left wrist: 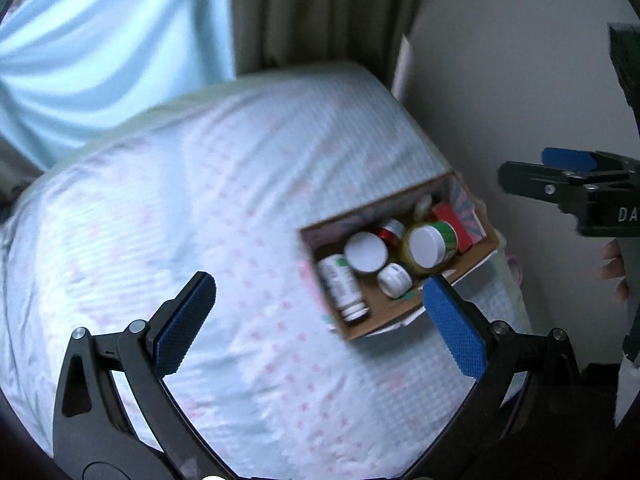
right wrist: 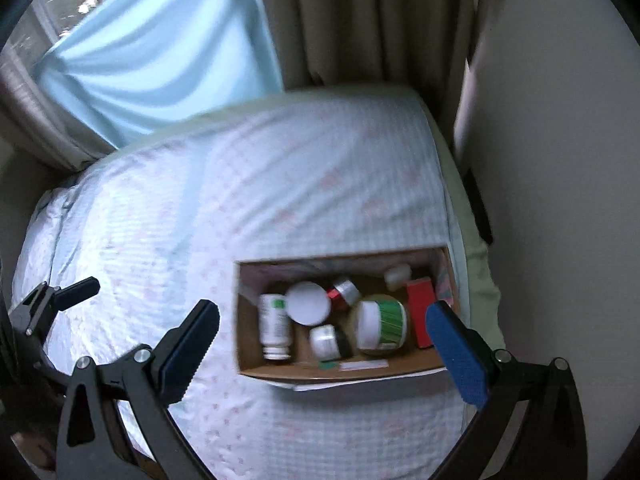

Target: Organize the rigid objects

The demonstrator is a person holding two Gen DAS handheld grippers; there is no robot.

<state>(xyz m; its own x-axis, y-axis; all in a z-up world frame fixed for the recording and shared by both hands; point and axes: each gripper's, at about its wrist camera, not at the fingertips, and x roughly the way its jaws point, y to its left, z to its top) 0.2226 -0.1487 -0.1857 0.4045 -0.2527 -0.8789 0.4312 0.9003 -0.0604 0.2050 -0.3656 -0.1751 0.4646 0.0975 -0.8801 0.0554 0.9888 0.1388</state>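
A cardboard box (left wrist: 476,256) (right wrist: 248,364) sits on the bed near its right edge. Inside lie a white pill bottle (left wrist: 342,286) (right wrist: 274,326), a white-lidded jar (left wrist: 366,252) (right wrist: 308,303), a green-labelled jar (left wrist: 430,242) (right wrist: 382,324), a small white jar (left wrist: 394,280) (right wrist: 328,340), a red can (left wrist: 388,232) (right wrist: 342,292) and a red box (left wrist: 454,220) (right wrist: 420,308). My left gripper (left wrist: 318,312) is open and empty above the bed, left of the box. My right gripper (right wrist: 322,338) is open and empty above the box; it also shows in the left wrist view (left wrist: 560,180).
The bed (left wrist: 200,220) (right wrist: 280,180) has a pale blue sheet with pink marks. A white wall (right wrist: 560,200) runs close along its right side. Curtains (right wrist: 360,20) and a light blue cloth (right wrist: 160,52) hang behind the bed. The left gripper shows at the right wrist view's left edge (right wrist: 52,300).
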